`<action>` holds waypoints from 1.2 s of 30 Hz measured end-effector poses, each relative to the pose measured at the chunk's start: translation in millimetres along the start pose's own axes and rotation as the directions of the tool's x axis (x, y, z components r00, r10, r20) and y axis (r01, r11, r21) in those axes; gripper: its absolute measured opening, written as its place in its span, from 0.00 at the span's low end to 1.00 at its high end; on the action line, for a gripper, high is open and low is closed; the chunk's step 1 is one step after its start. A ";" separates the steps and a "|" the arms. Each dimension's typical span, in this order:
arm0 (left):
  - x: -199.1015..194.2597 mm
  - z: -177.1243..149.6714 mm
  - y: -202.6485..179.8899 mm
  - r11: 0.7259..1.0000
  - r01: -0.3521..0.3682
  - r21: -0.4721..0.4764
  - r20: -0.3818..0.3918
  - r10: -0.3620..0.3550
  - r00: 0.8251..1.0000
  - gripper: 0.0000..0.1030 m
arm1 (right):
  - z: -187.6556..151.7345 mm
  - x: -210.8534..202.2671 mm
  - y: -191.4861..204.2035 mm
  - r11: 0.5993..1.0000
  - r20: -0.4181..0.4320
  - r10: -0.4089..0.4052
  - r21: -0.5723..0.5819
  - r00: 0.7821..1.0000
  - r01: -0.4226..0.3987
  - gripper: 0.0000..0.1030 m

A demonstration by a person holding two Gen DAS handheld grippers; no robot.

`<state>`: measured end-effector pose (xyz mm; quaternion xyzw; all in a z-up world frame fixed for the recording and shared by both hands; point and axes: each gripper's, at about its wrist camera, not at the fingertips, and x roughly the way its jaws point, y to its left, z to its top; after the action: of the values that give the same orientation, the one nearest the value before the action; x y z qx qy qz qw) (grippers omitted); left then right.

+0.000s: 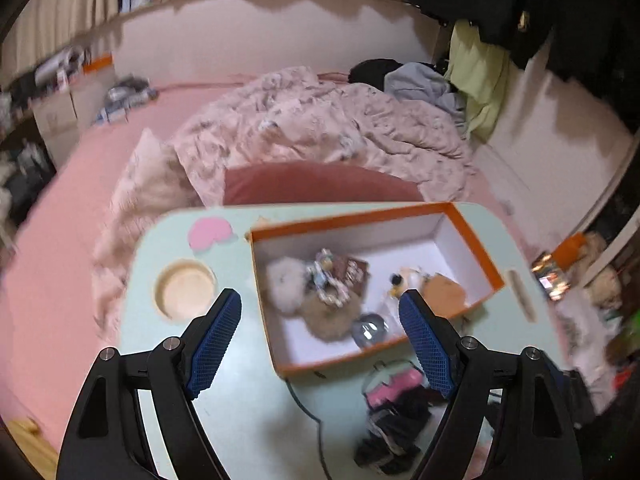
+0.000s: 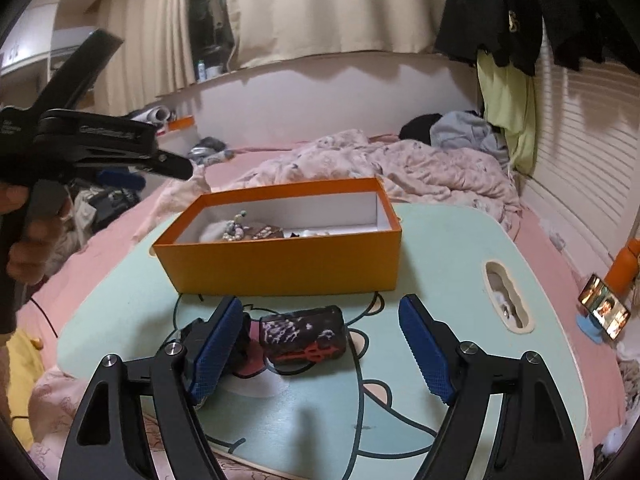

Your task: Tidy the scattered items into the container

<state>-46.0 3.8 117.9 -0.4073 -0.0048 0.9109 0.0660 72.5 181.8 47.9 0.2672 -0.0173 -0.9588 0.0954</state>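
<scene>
Several items already sit in the orange box (image 2: 280,268); dark pouch (image 2: 303,334) just in front remains. Right tool (image 2: 322,346) open around it, left tool (image 1: 320,346) open, empty.

Left gripper (image 1: 320,320): jaws wide apart, nothing between the blue pads (image 1: 216,344). Held high and pitched downward. Left wrist view is motion-blurred.

Seen from the right wrist view, the left gripper (image 2: 176,166) sits at upper left, side-on, tips pointing right. The left hand (image 2: 28,232) wraps the handle below it, fingers curled around the grip.

Right gripper (image 2: 320,344): jaws wide apart, pads (image 2: 426,350) gripping nothing. Held low, close to level, pointing forward. Right hand not in view.
</scene>
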 end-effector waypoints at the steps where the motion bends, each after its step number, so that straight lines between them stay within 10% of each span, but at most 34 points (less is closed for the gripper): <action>1: 3.8 4.1 -4.1 1.000 -0.011 0.024 -0.001 0.011 1.000 0.79 | -0.3 1.1 -1.5 1.000 -0.008 0.010 0.008 1.000 -0.010 0.78; 6: 48.8 21.5 -20.7 0.997 -0.014 0.081 -0.169 0.027 0.985 0.52 | -1.9 3.2 -8.9 0.998 -0.024 0.036 0.042 0.999 -0.035 0.78; 14: 109.5 26.6 -22.7 0.990 -0.118 0.073 -0.275 0.133 0.952 0.50 | -3.4 4.6 -11.2 0.997 -0.035 0.059 0.060 0.998 -0.057 0.76; 16: 123.6 24.1 -23.7 0.990 -0.121 0.078 -0.305 0.139 0.942 0.25 | -3.4 4.4 -10.4 0.996 -0.036 0.061 0.060 0.997 -0.059 0.73; 18: 133.2 18.4 -23.7 0.992 -0.099 0.076 -0.332 0.119 0.936 0.20 | -4.0 4.4 -10.1 0.996 -0.038 0.064 0.060 0.997 -0.061 0.73; 30: 28.1 14.2 -12.3 0.995 0.095 0.003 -0.109 -0.094 0.990 0.19 | -3.9 4.6 -9.2 0.996 -0.043 0.066 0.062 0.997 -0.064 0.68; 36: -19.1 -48.5 -6.9 0.970 0.241 0.006 -0.085 -0.240 0.967 0.19 | -3.3 6.2 -9.9 0.996 -0.055 0.070 0.065 0.996 -0.067 0.68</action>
<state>3.5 6.1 100.1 -0.4409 -0.0438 0.8783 0.1796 67.3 190.4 41.0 0.2965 -0.0538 -0.9459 0.1203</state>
